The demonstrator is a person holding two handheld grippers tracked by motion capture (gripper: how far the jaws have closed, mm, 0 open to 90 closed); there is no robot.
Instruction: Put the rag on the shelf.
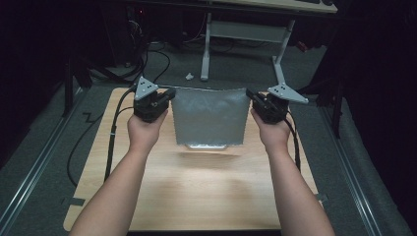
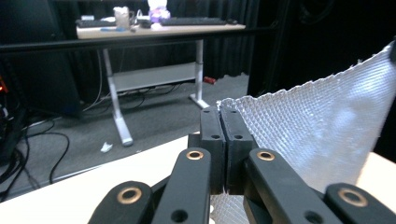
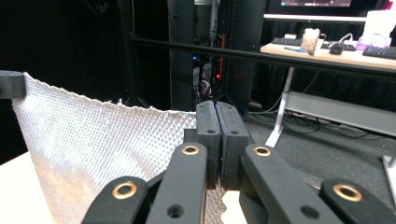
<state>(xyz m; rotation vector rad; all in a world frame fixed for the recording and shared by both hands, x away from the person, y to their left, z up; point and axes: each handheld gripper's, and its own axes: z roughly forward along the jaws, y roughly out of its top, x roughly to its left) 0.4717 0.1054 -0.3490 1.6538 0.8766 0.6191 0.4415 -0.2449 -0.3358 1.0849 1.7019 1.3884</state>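
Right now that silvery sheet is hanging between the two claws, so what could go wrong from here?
The silvery sheet is held only at its top corners, by the left gripper and the right gripper. If either pinch slips, that side would probably drop. Pulling the hands apart might tear the thin edge. Its lower edge hangs near the table and could crumple.

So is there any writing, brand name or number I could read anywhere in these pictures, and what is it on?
None can be read.
The silver cloth, held up between the left gripper and the right gripper, bears a woven diamond pattern and no print.
The grippers' black jaws carry brass rivets, no markings.
The monitor beyond the far desk glows, its content too small to read.
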